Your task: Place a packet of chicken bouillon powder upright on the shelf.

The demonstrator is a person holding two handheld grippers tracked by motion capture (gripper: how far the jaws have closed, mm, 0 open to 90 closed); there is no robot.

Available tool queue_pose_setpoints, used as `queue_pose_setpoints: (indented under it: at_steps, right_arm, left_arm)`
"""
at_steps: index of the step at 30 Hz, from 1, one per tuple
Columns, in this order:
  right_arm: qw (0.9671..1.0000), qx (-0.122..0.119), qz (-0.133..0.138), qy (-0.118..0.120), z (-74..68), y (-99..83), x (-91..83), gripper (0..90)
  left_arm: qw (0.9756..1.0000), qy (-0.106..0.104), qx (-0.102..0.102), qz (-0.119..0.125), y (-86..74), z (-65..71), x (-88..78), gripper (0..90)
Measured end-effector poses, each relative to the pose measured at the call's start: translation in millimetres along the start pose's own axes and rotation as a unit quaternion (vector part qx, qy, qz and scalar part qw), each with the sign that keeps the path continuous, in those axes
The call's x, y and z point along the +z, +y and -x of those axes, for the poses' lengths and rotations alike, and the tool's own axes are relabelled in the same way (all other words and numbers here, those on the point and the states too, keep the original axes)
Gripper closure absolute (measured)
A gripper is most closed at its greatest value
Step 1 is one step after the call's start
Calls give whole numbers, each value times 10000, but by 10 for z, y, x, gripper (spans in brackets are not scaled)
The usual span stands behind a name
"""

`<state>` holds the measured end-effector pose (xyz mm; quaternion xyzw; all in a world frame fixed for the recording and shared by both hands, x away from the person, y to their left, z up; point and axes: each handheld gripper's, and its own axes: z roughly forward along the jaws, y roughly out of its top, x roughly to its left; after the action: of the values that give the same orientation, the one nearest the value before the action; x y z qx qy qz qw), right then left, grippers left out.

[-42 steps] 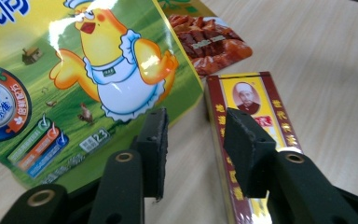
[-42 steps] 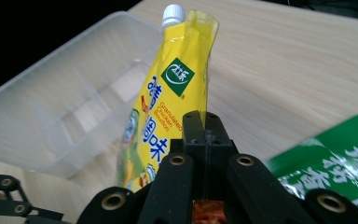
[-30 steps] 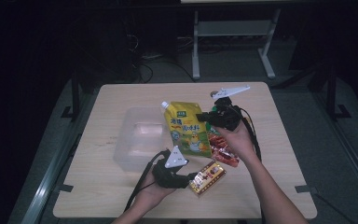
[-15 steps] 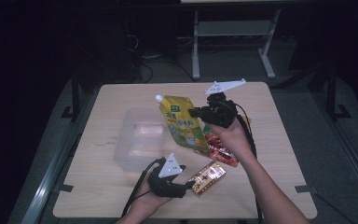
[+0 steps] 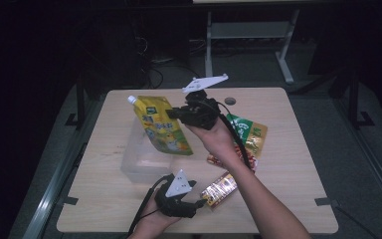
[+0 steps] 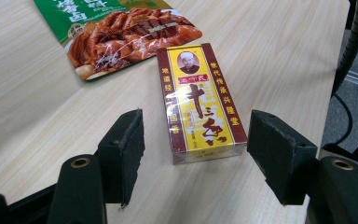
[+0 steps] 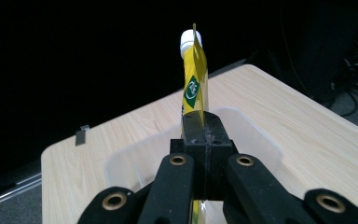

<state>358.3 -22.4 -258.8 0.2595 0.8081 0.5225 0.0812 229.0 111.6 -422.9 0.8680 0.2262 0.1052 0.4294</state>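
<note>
Above the clear plastic bin (image 5: 138,164) in the high view, right gripper (image 5: 175,114) holds a yellow spouted pouch (image 5: 160,125) by its edge, lifted off the wooden table (image 5: 288,129), pouch hanging over the bin's far right corner. Left gripper (image 5: 199,204) sits low at the near edge, jaws aimed at the small red-and-yellow box (image 5: 220,187). Green sauce packet (image 5: 248,134) lies flat past the right forearm, apart from the box. Step in hand, as I judge it: carrying the pouch to the bin while the other hand lines up the next pick

Left gripper view: the box (image 6: 198,102) lies flat between the two pads, gap on both sides, nothing pressed; jaws have just been opening and stand wide. Sauce packet (image 6: 121,28) is just beyond the box, not touching it. Next here: move forward a bit so the pads flank the box's long sides, then close

Right gripper view: jaws clamped tight on the pouch (image 7: 194,79), seen edge-on, white cap up, bin (image 7: 242,126) right below. Next here: lower the pouch inside the walls, then let go; thin floppy film may swing or catch the rim
</note>
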Motion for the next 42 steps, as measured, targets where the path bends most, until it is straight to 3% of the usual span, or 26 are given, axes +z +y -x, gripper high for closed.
queue_pose_setpoints:
  at_steps: [12, 19, 28, 38, 40, 42]
  right_arm:
    - [9998, 103, -14, 187, -153, 16, 585, 900]
    - [9995, 187, -70, 237, -182, -42, 811, 900]
    - [9993, 353, 21, 127, -160, -173, 875, 900]
    - [9996, 256, -45, 126, -134, -335, 866, 893]
    - [9996, 188, -111, 173, -138, -325, 864, 872]
    - [9994, 89, -282, 171, -145, -297, 901, 769]
  left_arm:
    - [9999, 123, -6, 19, -51, -46, 1, 328]
    - [9999, 155, 11, -31, -75, -70, -16, 321]
    - [9998, 179, -21, -57, -93, -65, 1, 315]
    - [9998, 161, -103, -11, -97, -55, 11, 315]
    - [9998, 168, -78, -17, -96, -54, 11, 315]
    - [9998, 179, -86, -6, -94, -53, 6, 314]
